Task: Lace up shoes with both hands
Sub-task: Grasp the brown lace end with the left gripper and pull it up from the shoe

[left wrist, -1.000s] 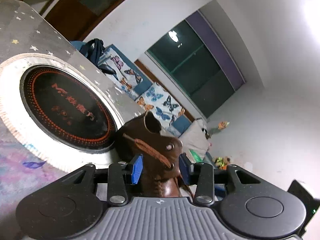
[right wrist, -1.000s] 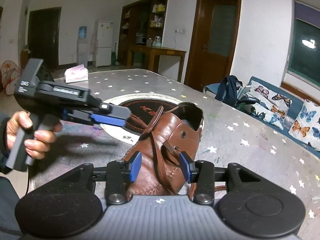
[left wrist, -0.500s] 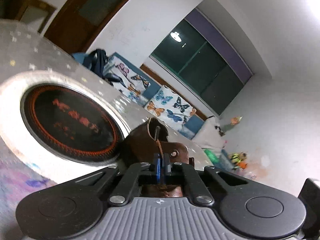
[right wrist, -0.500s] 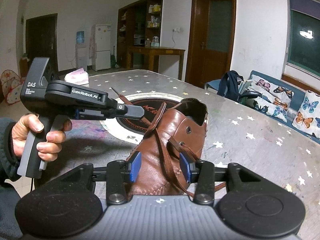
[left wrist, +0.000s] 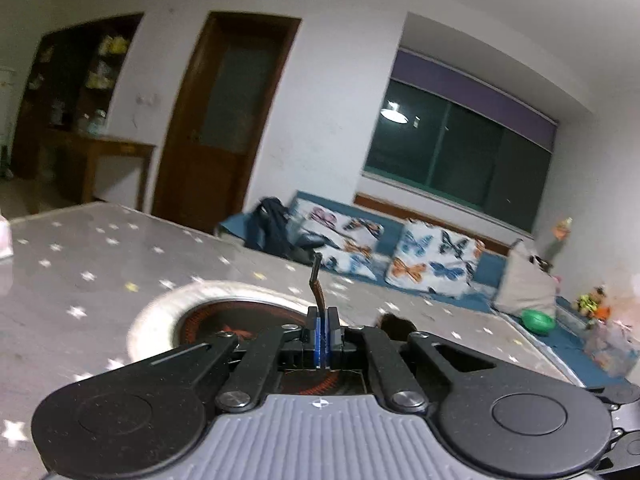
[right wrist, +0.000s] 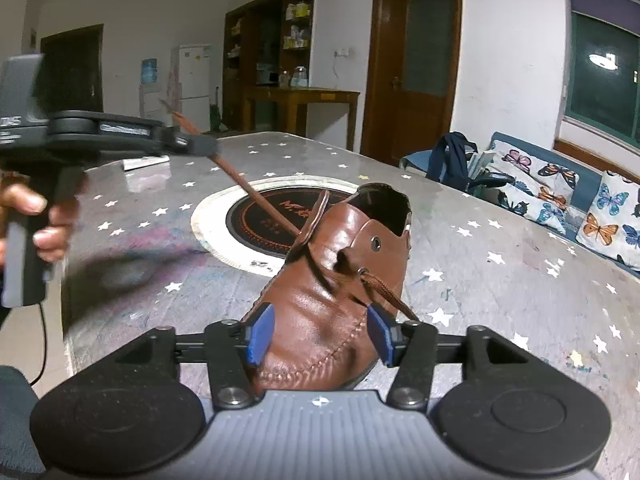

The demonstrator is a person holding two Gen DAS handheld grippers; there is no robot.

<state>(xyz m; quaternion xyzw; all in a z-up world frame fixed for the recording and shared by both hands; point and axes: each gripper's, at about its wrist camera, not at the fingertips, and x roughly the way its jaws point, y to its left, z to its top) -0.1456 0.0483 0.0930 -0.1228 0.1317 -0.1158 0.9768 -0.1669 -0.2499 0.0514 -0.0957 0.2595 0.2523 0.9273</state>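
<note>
Brown leather shoe (right wrist: 332, 280) stands on the star-speckled table (right wrist: 500, 280), toe toward the right-wrist camera, heel end beside the round black-and-white inset (right wrist: 264, 220). Left gripper (right wrist: 200, 145) clenched on the brown lace (right wrist: 256, 196) — lace runs taut and slanting from its tips down to the shoe's tongue; in the left wrist view the lace tip pokes up past the closed blue pads (left wrist: 318, 334). Right gripper (right wrist: 320, 336) straddles the toe, jaws just widening — pads look clear of the leather. A hand (right wrist: 36, 220) holds the left tool's grip.
</note>
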